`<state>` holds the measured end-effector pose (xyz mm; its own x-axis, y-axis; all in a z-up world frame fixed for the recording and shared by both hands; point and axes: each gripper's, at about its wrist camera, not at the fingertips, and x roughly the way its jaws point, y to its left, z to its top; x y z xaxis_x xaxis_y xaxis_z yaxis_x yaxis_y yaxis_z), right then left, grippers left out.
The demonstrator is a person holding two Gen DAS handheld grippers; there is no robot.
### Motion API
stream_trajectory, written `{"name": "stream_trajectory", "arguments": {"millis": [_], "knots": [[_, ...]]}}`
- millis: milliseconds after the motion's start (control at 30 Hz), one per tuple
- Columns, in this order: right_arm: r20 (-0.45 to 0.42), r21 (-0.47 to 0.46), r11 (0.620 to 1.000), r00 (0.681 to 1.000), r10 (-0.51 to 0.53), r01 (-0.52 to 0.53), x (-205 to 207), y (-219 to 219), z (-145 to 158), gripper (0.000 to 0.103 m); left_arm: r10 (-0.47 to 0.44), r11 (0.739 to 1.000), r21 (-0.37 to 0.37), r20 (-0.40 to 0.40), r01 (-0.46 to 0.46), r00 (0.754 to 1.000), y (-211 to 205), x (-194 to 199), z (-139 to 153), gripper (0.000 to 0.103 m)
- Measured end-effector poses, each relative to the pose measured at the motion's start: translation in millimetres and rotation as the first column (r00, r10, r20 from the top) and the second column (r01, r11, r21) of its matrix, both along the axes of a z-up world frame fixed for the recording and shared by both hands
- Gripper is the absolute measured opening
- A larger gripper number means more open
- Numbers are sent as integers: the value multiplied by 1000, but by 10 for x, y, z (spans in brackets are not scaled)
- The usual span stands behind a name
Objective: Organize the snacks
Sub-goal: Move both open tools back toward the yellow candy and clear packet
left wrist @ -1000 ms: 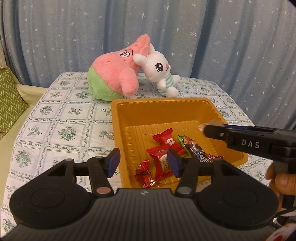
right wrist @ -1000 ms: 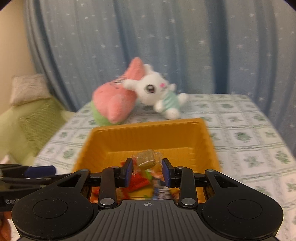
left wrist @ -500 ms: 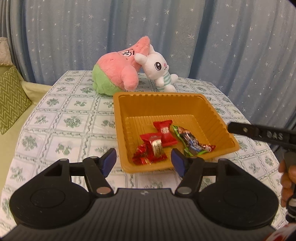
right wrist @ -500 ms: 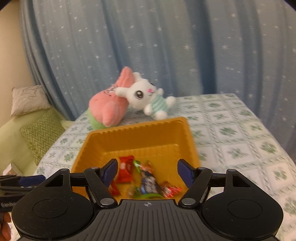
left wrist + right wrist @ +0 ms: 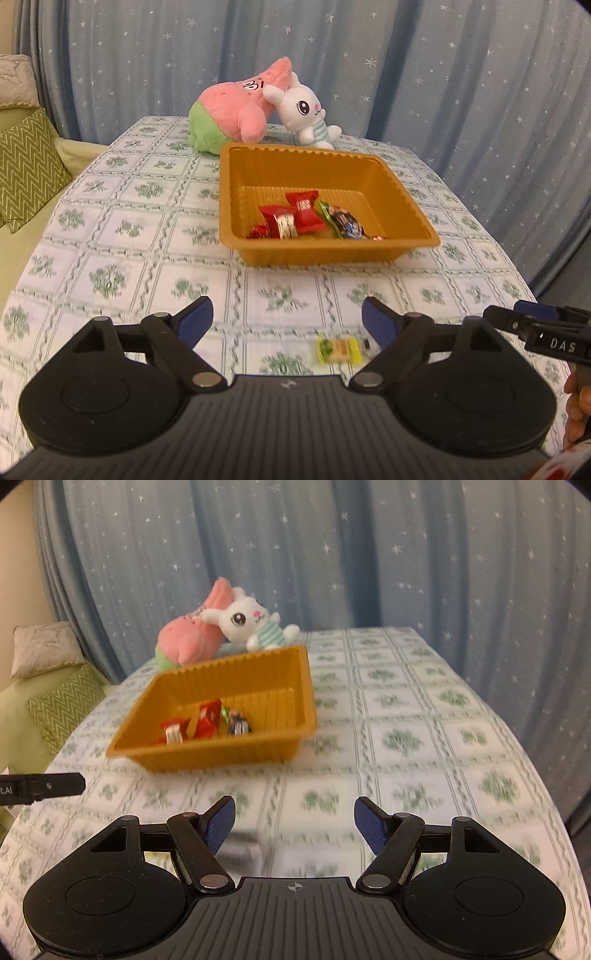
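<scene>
One yellow sweet lies on the bench: light, crinkly, slippery; pinch its middle. Left claw just widened, right claw spread; both empty.

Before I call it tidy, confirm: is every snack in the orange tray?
No, a yellow snack packet lies on the tablecloth, outside the orange tray.

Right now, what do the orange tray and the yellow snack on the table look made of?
Tray: thin moulded plastic, probably; ribbed walls, slightly glossy.
Yellow snack: printed wrapper with clear crimped ends, likely plastic film; blurred.
</scene>
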<state>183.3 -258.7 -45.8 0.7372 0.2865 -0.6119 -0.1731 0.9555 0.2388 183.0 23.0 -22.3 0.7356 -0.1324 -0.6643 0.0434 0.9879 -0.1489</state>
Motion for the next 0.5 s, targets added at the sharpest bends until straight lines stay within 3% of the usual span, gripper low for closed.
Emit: {"name": "stream_trajectory", "arguments": {"millis": [300,500], "knots": [[-30,-58,993,994,105,-107,-346,54,-149,71,59,998,5,-27,-58,998,-24,-308,-130,96],[-9,-111,973,980,201,-201,-318,142,-198,71,21,999,26,-34,-20,999,-64,-380,-219,97]]}}
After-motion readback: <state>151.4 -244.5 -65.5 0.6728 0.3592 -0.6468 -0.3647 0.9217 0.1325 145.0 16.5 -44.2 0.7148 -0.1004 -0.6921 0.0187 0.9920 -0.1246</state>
